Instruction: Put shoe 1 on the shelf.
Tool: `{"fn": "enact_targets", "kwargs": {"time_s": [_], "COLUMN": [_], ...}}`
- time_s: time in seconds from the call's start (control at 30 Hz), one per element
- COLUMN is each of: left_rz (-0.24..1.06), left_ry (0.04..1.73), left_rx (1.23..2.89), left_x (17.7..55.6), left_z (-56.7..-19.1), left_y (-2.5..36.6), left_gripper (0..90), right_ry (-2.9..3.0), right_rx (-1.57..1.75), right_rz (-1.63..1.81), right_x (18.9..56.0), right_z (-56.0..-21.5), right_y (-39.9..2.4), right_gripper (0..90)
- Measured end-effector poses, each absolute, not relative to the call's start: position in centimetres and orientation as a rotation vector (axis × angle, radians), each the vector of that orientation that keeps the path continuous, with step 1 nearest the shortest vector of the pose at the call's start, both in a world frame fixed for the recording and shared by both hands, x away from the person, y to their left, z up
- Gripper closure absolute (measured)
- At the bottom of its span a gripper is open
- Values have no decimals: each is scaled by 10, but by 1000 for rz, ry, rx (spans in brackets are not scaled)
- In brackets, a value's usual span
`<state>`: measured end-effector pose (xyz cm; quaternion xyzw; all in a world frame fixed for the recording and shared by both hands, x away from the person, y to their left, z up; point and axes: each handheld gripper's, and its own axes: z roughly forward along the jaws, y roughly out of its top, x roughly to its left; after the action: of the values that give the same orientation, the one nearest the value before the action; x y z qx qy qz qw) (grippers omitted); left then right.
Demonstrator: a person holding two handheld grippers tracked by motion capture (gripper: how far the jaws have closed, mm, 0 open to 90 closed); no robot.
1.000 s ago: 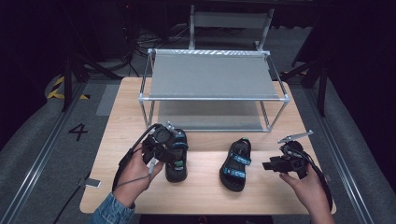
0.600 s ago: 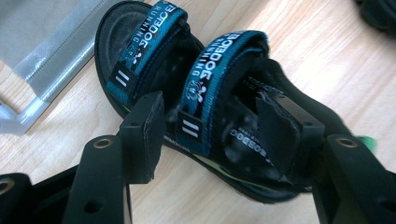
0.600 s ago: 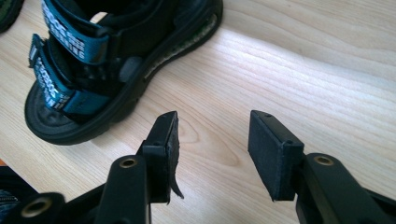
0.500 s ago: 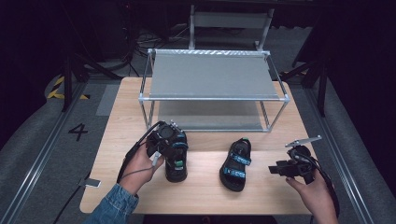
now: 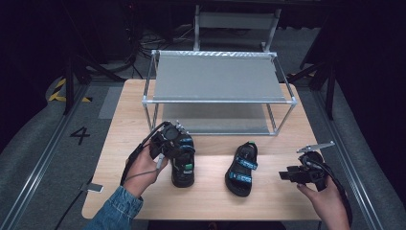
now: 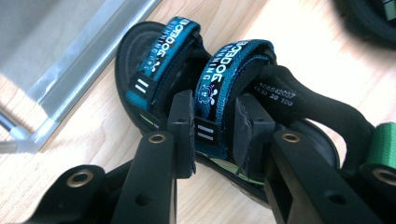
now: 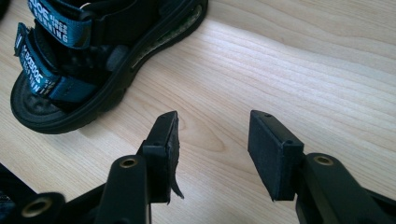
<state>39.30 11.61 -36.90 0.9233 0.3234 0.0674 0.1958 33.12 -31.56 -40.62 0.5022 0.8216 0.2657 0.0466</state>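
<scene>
- Two black sandals with teal straps on the wooden counter [image 5: 210, 201]: left sandal [image 5: 183, 167], right sandal [image 5: 242, 168] at its 3 o'clock.
- Left gripper [image 6: 215, 128] has just been closing around a strap of the left sandal, seemingly clamping it.
- Right gripper [image 7: 212, 142] gapes empty over bare counter at the right sandal's 3 o'clock, near the edge.

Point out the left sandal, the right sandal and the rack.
Left sandal [image 6: 212, 88], left gripper view, rear blue strap.
Right sandal [image 5: 242, 168], high view, blue straps.
Rack [image 5: 215, 76], high view, top shelf.

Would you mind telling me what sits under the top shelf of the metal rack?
Under the top shelf of the metal rack a bare lower shelf shows along its front; its rear part is covered by the shelf above.
</scene>
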Motion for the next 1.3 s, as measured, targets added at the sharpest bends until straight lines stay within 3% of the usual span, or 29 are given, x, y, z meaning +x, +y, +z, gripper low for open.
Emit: {"fn": "enact_targets", "kwargs": {"time_s": [0.83,1.3], "left_rz": [261,254], "left_ry": [858,859], "left_rx": [2557,2521], "left_x": [382,386], "left_z": [-275,-246], "left_y": [102,91], "left_gripper": [716,716], "right_ry": [2508,2546], "right_rx": [1553,1564], "right_rz": [830,805], "right_x": [336,351], "right_z": [-408,-427], "right_y": [-323,-323], "right_gripper": [521,534]}}
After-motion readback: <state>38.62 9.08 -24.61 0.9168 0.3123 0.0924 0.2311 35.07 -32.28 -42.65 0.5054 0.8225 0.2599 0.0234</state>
